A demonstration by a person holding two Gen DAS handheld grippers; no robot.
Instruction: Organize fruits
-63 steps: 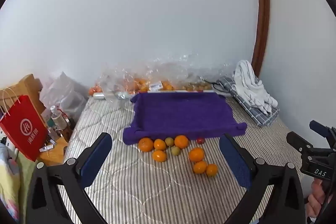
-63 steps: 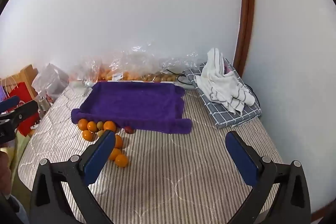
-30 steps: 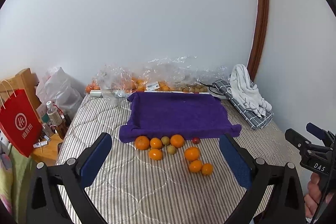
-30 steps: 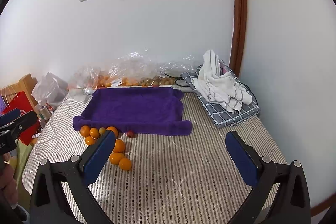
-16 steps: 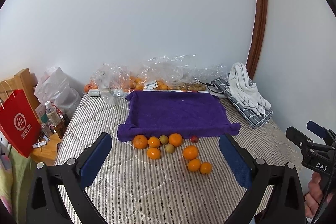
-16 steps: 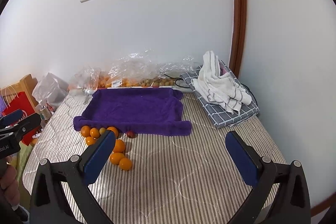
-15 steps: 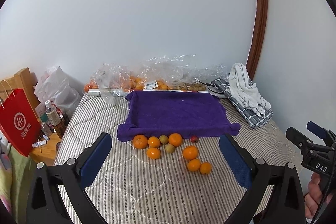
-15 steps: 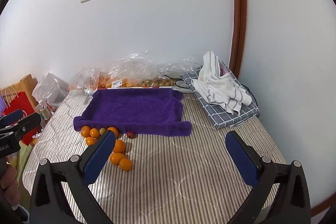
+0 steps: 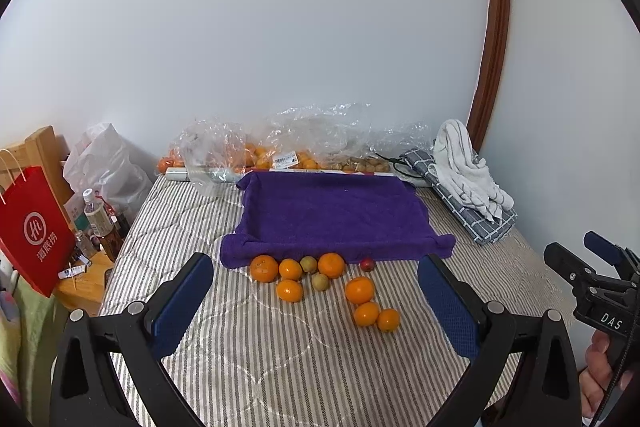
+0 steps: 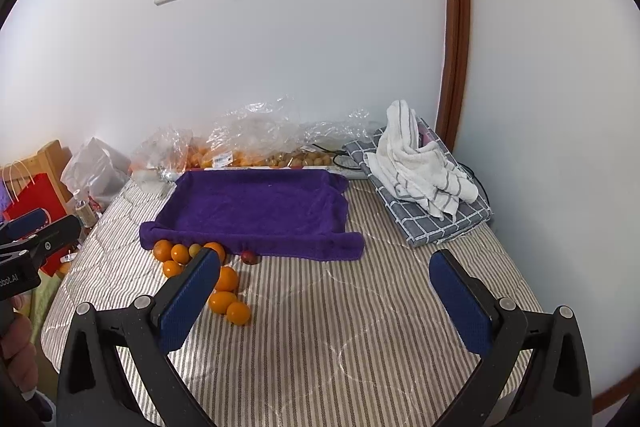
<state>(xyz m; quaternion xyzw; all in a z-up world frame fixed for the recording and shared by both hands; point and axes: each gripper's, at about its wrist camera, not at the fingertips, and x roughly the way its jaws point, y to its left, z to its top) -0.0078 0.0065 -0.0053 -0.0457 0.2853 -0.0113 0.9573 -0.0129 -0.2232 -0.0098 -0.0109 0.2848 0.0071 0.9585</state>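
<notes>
Several oranges [image 9: 359, 289] [image 10: 226, 278], two small greenish fruits [image 9: 320, 281] and one small red fruit [image 9: 367, 264] [image 10: 249, 257] lie loose on the striped bed, just in front of a purple towel-lined tray [image 9: 332, 211] [image 10: 256, 207] that holds nothing. My left gripper [image 9: 316, 301] hovers open above the near part of the bed, short of the fruit. My right gripper [image 10: 326, 293] is open too, over bare bedding right of the fruit. Each gripper shows at the edge of the other's view.
Clear plastic bags of more fruit [image 9: 280, 151] lie along the wall behind the tray. A grey checked cloth with a white towel [image 10: 420, 163] sits at the right. A red paper bag [image 9: 34, 227], bottles and a wooden stand crowd the bed's left edge.
Both grippers have pulled back and risen a little, so the fruit and tray look smaller and farther. Nothing on the bed has moved.
</notes>
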